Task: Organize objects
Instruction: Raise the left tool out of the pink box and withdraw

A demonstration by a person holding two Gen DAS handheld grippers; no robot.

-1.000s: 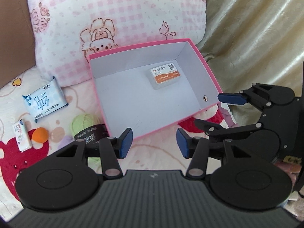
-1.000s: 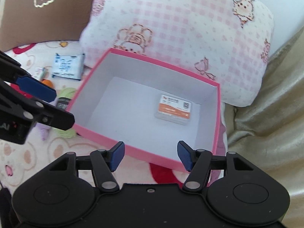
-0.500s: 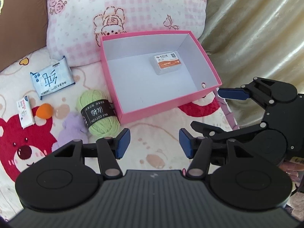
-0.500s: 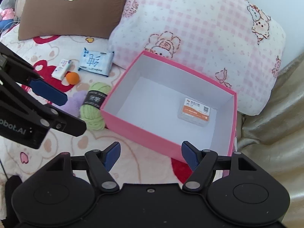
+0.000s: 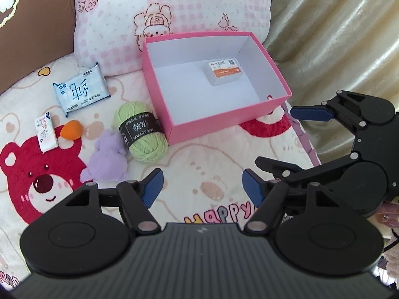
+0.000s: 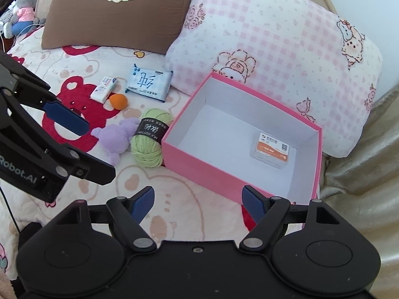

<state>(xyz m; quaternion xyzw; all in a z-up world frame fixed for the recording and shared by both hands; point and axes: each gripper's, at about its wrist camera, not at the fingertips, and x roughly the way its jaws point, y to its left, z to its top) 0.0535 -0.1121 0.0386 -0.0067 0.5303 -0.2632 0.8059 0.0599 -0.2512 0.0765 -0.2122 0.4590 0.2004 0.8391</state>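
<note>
One pink cardboard box (image 5: 224, 122), rectangular with smooth white inner walls, sits open on the bed (image 5: 199, 164), whose soft quilted cover is printed with red bears. Inside it, toward 1 o'clock in the left wrist view, lies a single clear plastic case (image 5: 224, 72) with an orange-and-white label. Against the box's outer wall at 9 o'clock rests one ball of light green yarn (image 5: 142, 134), fuzzy and wrapped in a black paper band. Touching the yarn at its 8 o'clock is one lilac plush toy (image 5: 107, 159). Further toward 9 o'clock are one orange teardrop-shaped sponge (image 5: 71, 129), one small white packet (image 5: 46, 134) and one glossy pale-blue tissue pack (image 5: 81, 90), the sponge just beside the packet. Two pillows stand at 12 o'clock: a pink checked pillow (image 6: 274, 42) and a brown pillow (image 6: 112, 12).

The left tongs (image 5: 202, 186), black with ribbed blue pads, have just been opening and stand apart over bare bedcover with nothing between them. The right tongs (image 6: 197, 201) have likewise just been opening and grip nothing, hanging near the box's near wall.
</note>
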